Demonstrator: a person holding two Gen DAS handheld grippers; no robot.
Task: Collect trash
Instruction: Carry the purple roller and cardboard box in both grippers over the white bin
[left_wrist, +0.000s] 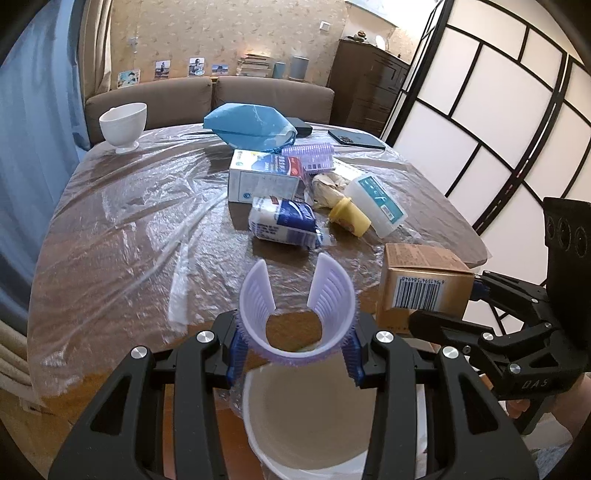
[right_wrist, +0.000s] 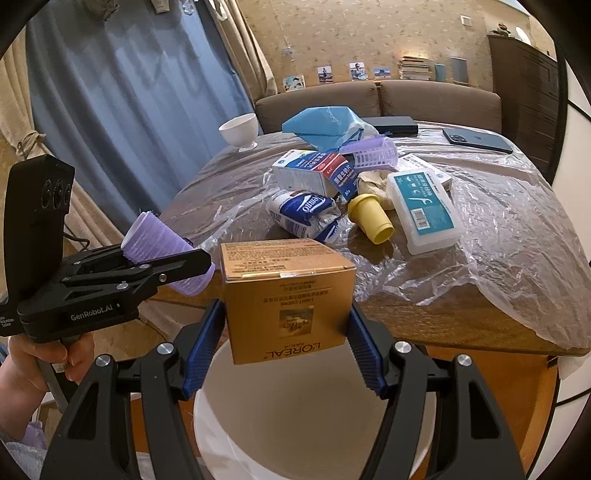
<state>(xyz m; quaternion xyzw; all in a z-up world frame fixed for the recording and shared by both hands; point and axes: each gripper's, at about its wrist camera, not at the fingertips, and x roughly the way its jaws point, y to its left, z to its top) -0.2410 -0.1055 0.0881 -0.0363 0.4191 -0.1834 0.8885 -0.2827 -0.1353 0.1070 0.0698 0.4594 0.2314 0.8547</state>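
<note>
Here, between the blue pads (left_wrist: 238, 349) of the left gripper (left_wrist: 295, 352), a purple hair roller (left_wrist: 295, 314) is clasped above a white bin (left_wrist: 310, 417). The gold carton (right_wrist: 290, 299) is pinched by the right gripper (right_wrist: 288, 343) over the same bin. Only in the left wrist view is the carton's barcode seen; only in the right wrist view are its L'OREAL print and the roller's closed, bristled side seen. The bin's lower rim is cut off in both views. Part of the person's left hand (right_wrist: 40, 362) is seen on that gripper's handle. Beyond, on the plastic-covered table (left_wrist: 122, 221), a tissue pack (left_wrist: 284, 223), yellow cup (left_wrist: 351, 219) and floss case (left_wrist: 376, 203) are left lying.
</note>
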